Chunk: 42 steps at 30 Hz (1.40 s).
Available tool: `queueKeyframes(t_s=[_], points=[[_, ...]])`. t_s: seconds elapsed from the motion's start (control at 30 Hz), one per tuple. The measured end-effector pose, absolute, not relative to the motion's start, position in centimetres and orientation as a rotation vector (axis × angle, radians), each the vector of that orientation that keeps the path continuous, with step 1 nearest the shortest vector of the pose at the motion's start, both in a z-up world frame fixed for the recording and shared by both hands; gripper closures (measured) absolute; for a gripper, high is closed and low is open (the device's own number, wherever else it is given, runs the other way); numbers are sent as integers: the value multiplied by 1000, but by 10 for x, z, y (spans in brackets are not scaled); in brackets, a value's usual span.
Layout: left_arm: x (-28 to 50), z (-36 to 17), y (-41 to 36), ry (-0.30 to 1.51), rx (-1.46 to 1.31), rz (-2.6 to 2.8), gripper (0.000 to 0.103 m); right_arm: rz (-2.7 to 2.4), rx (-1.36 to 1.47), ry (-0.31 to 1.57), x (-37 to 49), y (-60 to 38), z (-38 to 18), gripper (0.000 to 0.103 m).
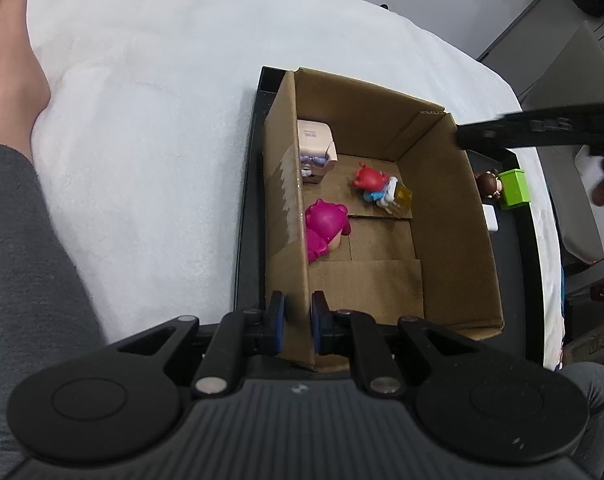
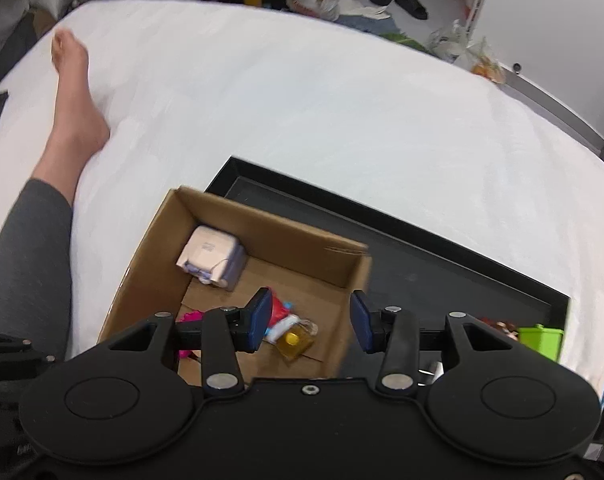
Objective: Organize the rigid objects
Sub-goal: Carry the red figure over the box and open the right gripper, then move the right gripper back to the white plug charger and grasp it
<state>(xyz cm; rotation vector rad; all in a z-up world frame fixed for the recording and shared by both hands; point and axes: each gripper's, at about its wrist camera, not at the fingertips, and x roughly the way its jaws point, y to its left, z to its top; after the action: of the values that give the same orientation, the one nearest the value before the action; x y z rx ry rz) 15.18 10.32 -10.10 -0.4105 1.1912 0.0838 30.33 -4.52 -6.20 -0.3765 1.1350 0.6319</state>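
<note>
A brown cardboard box (image 1: 441, 208) stands in a black tray (image 1: 248, 200) on a white bed. Inside lie a magenta toy (image 1: 325, 228), a red figure (image 1: 367, 178), a yellow bottle (image 1: 401, 200) and a pale boxy toy (image 1: 315, 140). My left gripper (image 1: 298, 316) is shut on the box's near left wall, one pad on each side of it. My right gripper (image 2: 311, 320) hangs open over the box (image 2: 294, 236), above the yellow bottle (image 2: 296, 338), touching nothing. One of its fingers (image 1: 521, 128) shows blurred in the left wrist view.
On the tray (image 2: 421, 256) right of the box sit a green block (image 2: 539, 340), a brown-haired figurine (image 1: 489, 186) and a small white item (image 1: 489, 218). A person's leg and bare foot (image 2: 72, 92) lie on the bed at left. Beyond the bed, bags and slippers litter the floor.
</note>
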Motion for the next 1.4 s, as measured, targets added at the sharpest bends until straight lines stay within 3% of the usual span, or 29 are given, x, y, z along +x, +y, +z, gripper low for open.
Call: queueKeyframes(t_s=[0.13, 0.5, 0.83, 1.4], points=[[153, -99, 100, 1193, -399, 89, 91, 599, -359, 1140, 310, -76, -52, 52], [156, -98, 100, 1204, -392, 106, 91, 490, -292, 1198, 326, -142, -73, 45], [158, -98, 100, 1201, -389, 115, 91, 441, -237, 1224, 330, -156, -100, 27], [162, -95, 102, 1206, -370, 99, 91, 305, -183, 1338, 336, -162, -180, 22]])
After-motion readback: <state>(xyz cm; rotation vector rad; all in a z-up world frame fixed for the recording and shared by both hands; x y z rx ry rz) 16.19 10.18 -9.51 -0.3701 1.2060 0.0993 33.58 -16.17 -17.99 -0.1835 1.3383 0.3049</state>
